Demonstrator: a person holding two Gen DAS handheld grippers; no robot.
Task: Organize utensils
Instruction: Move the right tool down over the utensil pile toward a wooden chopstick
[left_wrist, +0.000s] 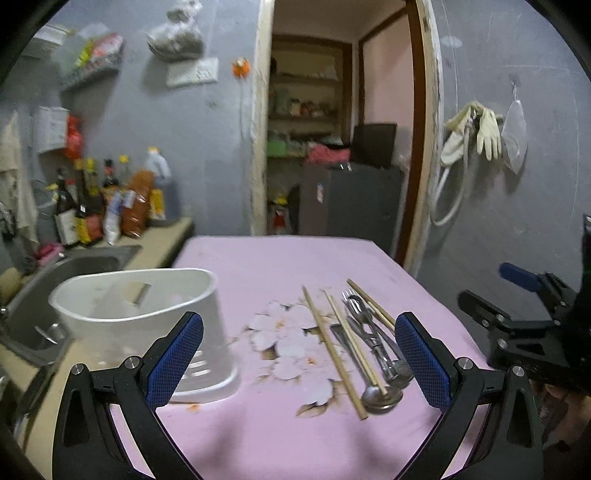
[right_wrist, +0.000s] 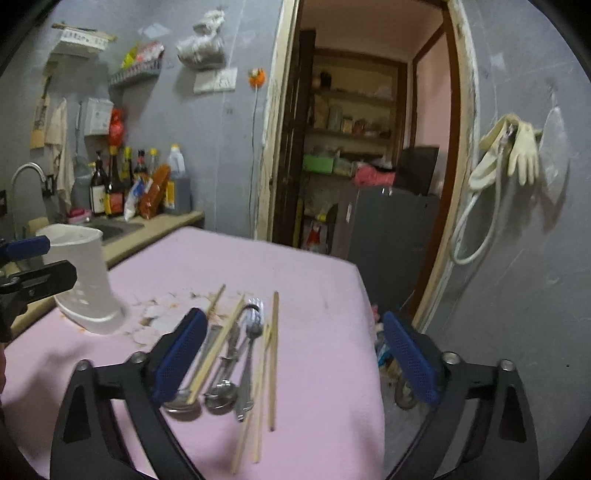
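Grey kitchen walls, a sink with bottles behind it and an open doorway frame a pink-clothed tabletop (left_wrist: 280, 266), and nothing on it looks sorted yet. A white plastic utensil holder (left_wrist: 147, 325) stands upright toward the tabletop's left edge, beside the sink; from what shows of its mouth it appears empty, though I cannot see to the bottom. All the utensils lie loose in one heap (right_wrist: 236, 362) toward the right edge, well apart from the holder: several wooden chopsticks (left_wrist: 332, 350), a fork (right_wrist: 255, 321) and at least two metal spoons (left_wrist: 380, 397), crossing and touching one another, with what may be a knife handle among them, too blurred to be sure. The left tool (left_wrist: 299, 358) hangs above the near edge with its jaws spread wide and nothing between them. The right tool (right_wrist: 295, 358) is likewise empty, jaws wide, hovering over the heap without touching it. I judge the job barely started: every piece remains to be picked up and stood in the holder.
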